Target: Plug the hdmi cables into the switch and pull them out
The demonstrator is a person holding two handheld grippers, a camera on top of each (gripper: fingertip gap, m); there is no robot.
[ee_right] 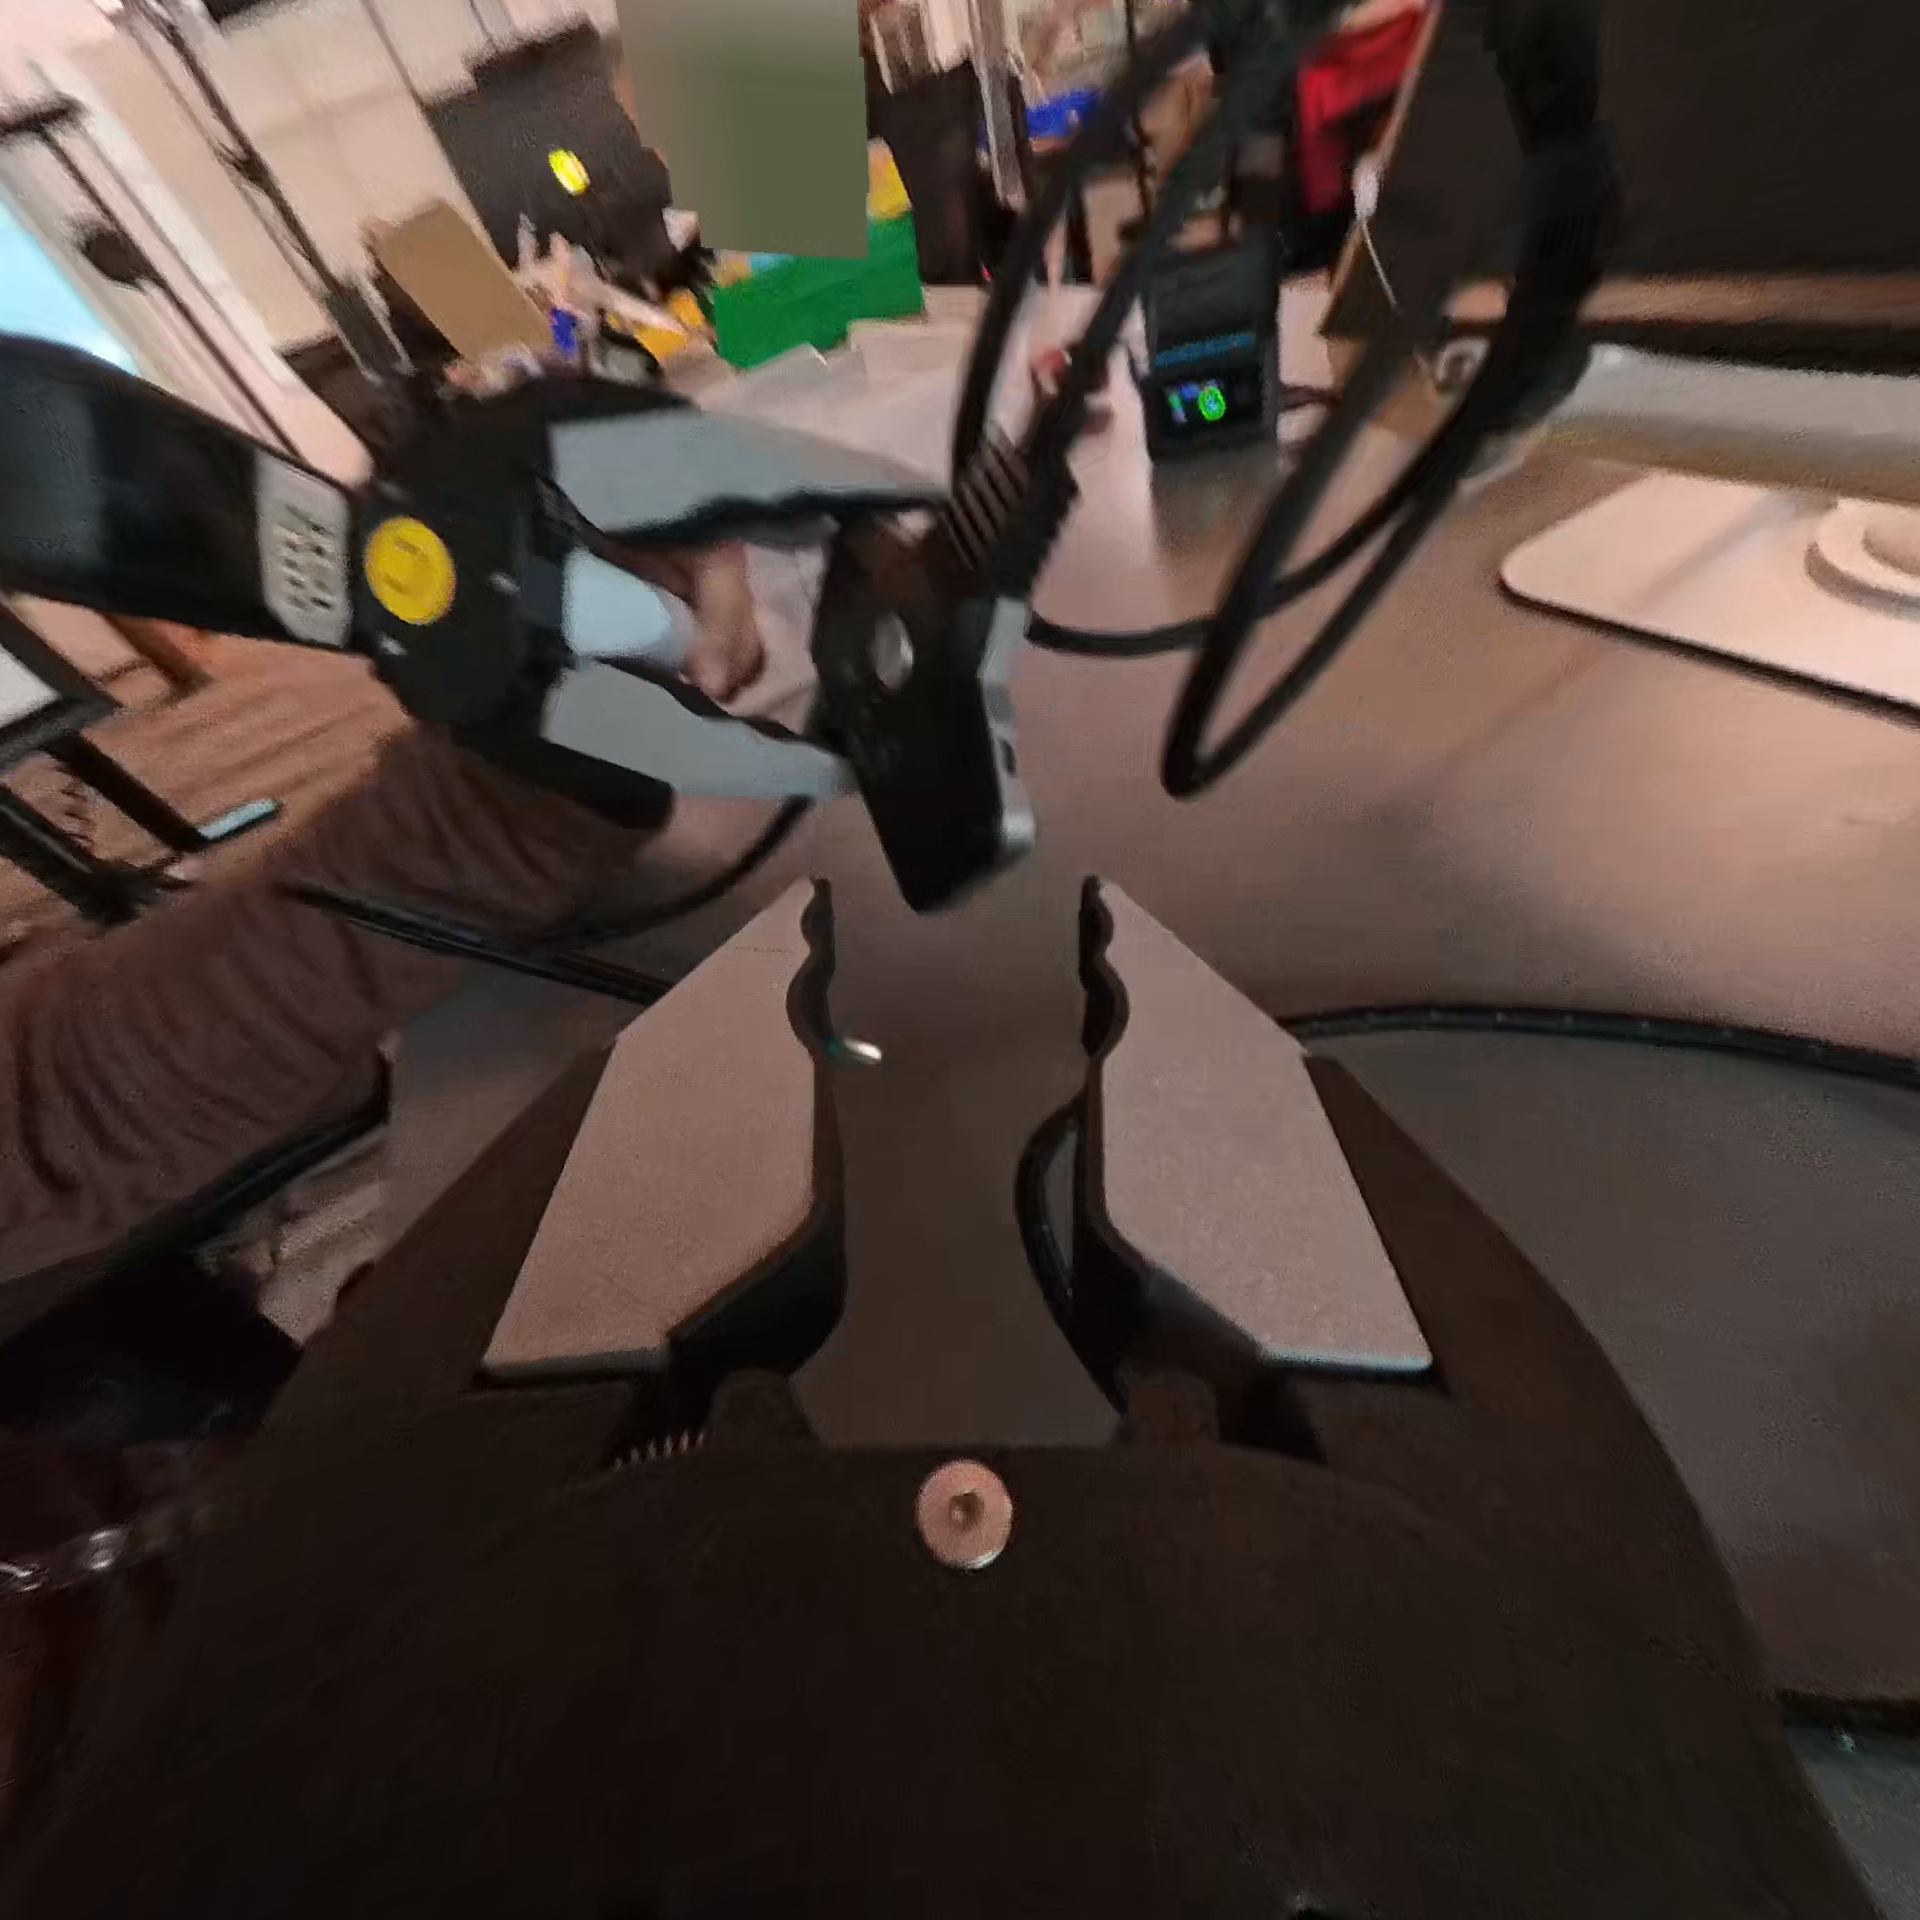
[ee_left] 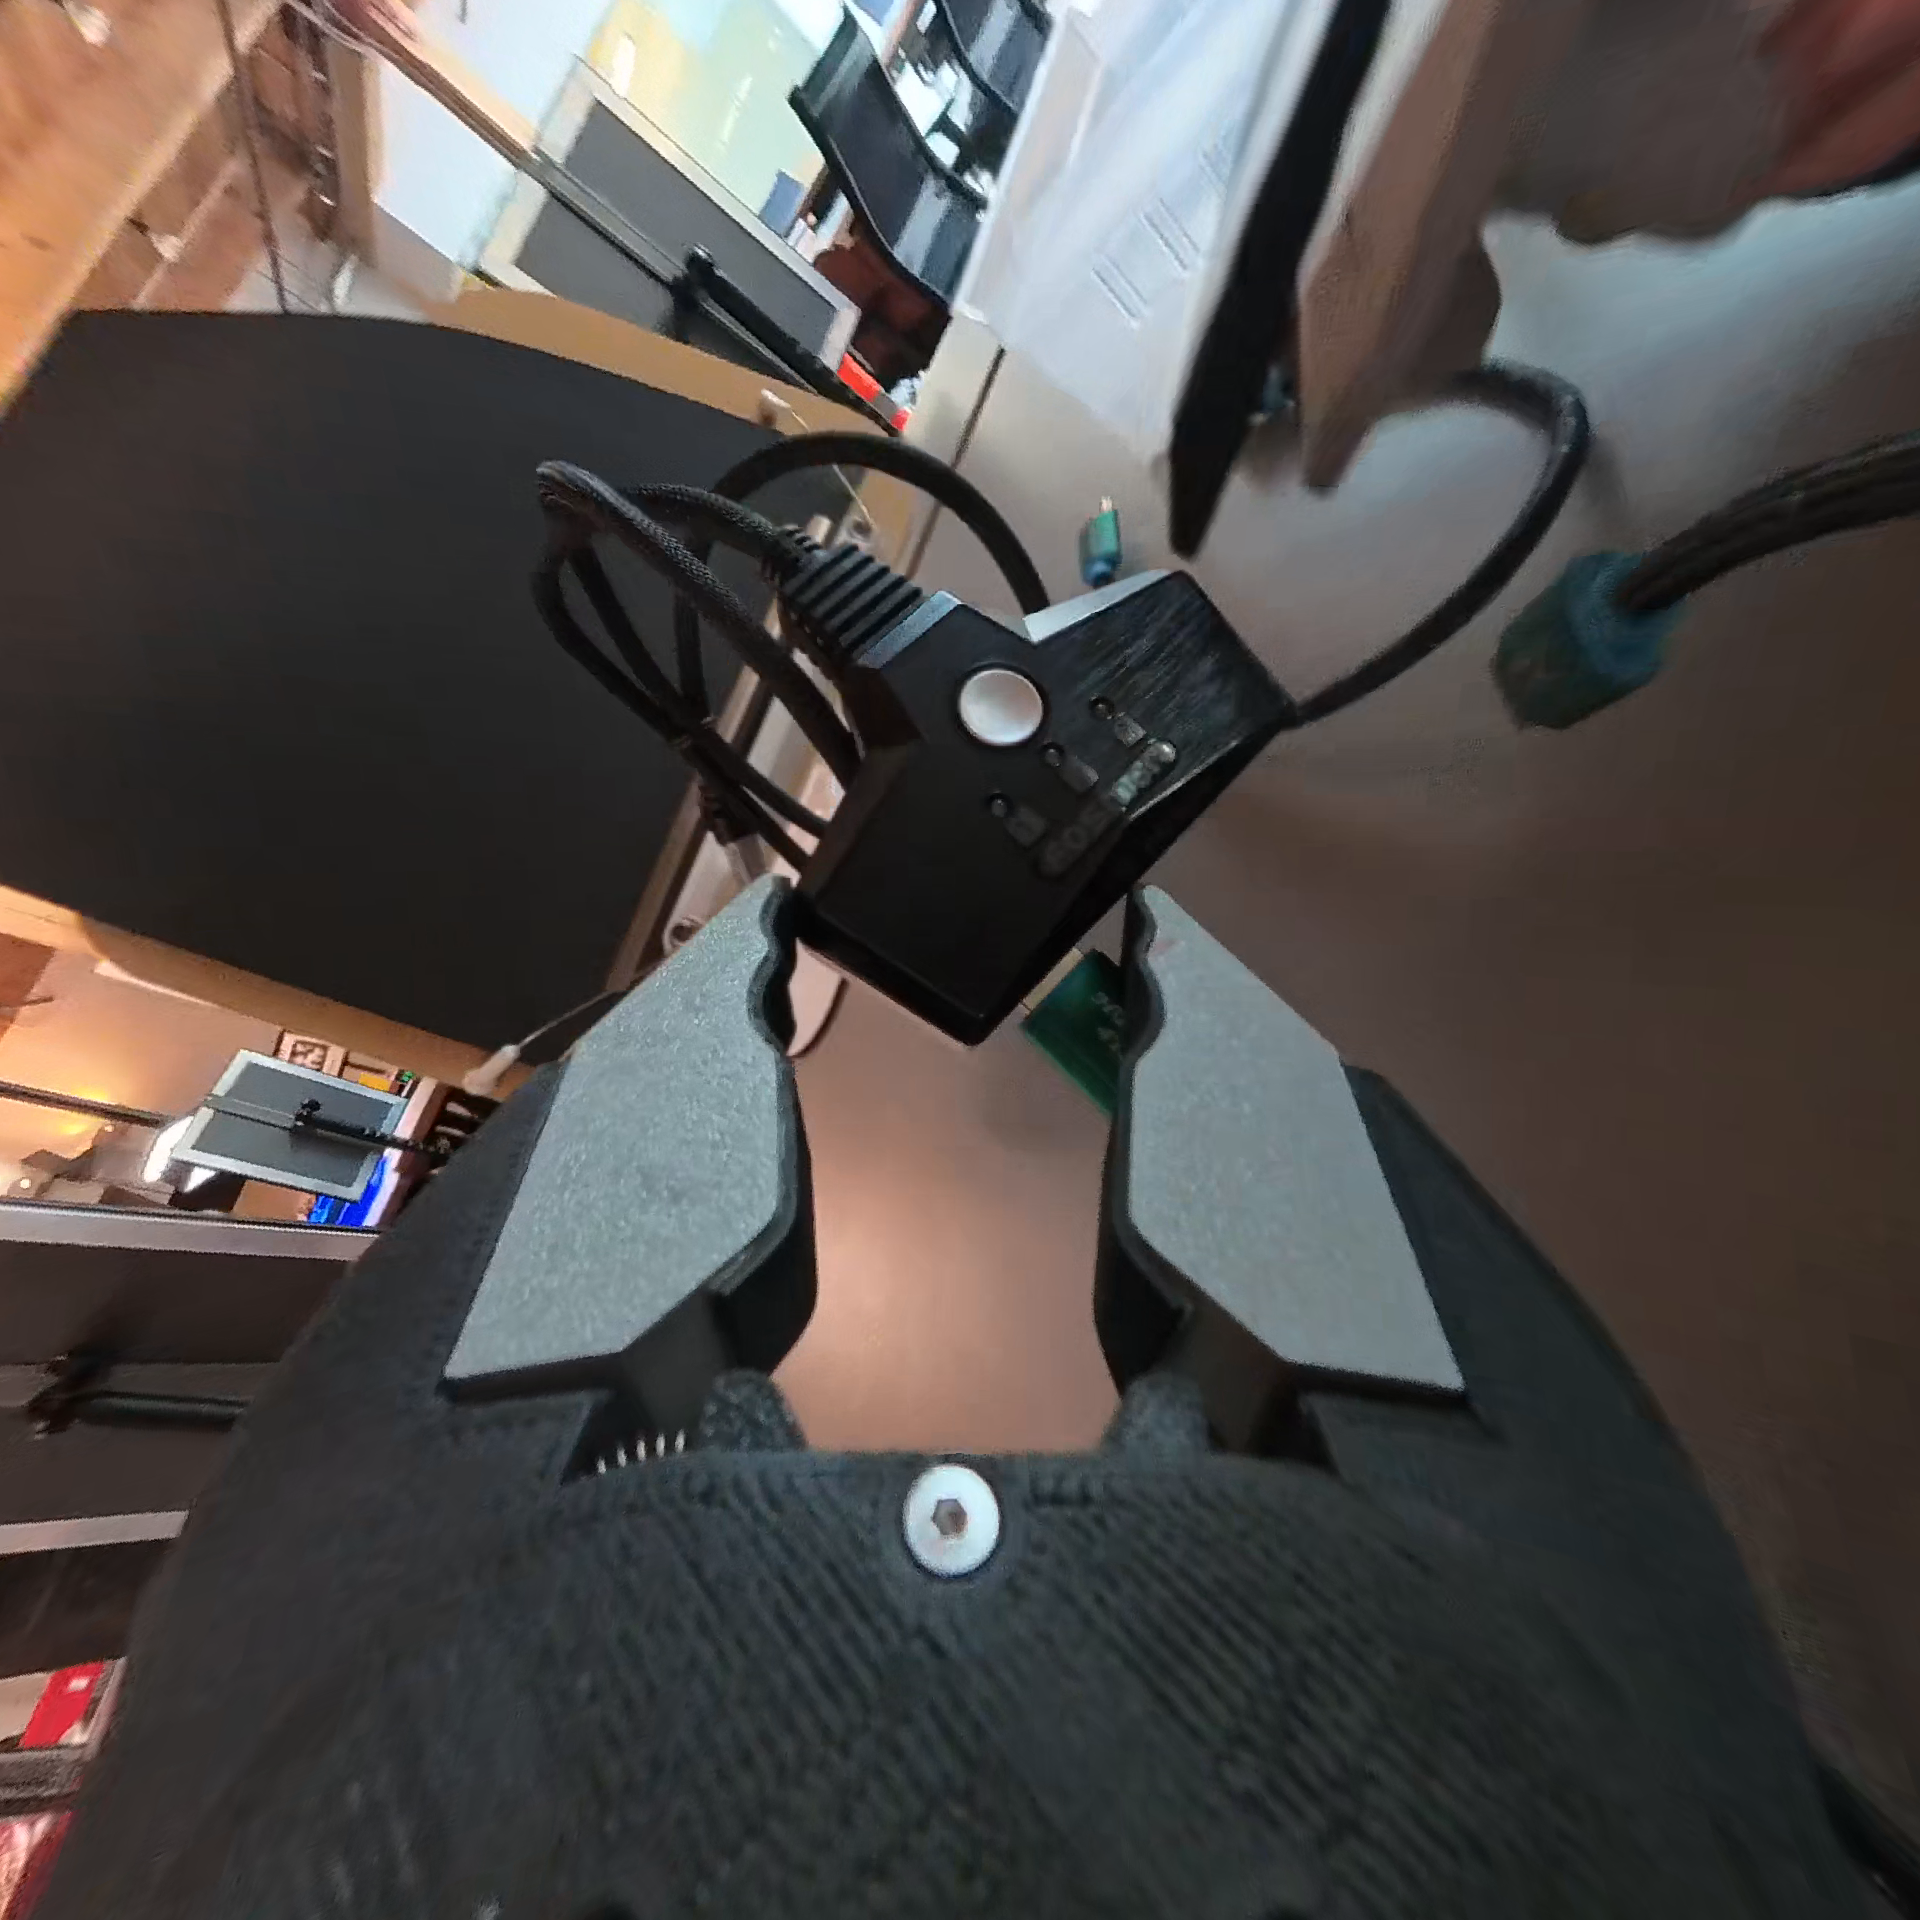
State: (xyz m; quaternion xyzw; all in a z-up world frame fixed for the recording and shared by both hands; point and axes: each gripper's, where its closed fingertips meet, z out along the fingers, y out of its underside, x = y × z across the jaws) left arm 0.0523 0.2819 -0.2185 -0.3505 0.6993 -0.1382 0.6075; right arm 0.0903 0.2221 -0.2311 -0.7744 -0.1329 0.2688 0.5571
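My left gripper (ee_left: 961, 909) is shut on the black HDMI switch (ee_left: 1018, 790) and holds it by its near end above the table. The switch has a round white button, and its braided black lead (ee_left: 665, 623) hangs bundled behind it. In the right wrist view the left gripper (ee_right: 878, 639) clamps the switch (ee_right: 925, 748) from above and below. My right gripper (ee_right: 956, 904) is open and empty, just below the switch. A small metal plug tip (ee_right: 857, 1051) lies on the table by its left finger. A teal plug (ee_left: 1579, 649) on a dark cable shows blurred at the right. A green plug (ee_left: 1081, 1023) lies under the switch.
A white monitor foot (ee_right: 1714, 592) stands on the table at the right. A small black device with a green display (ee_right: 1205, 384) stands at the back. Black cable loops (ee_right: 1403, 520) hang beside the switch, and a cable (ee_right: 1558, 1023) runs along the table. Another blue-green plug (ee_left: 1096, 540) lies farther off. Left tips to right tips: about 8 cm.
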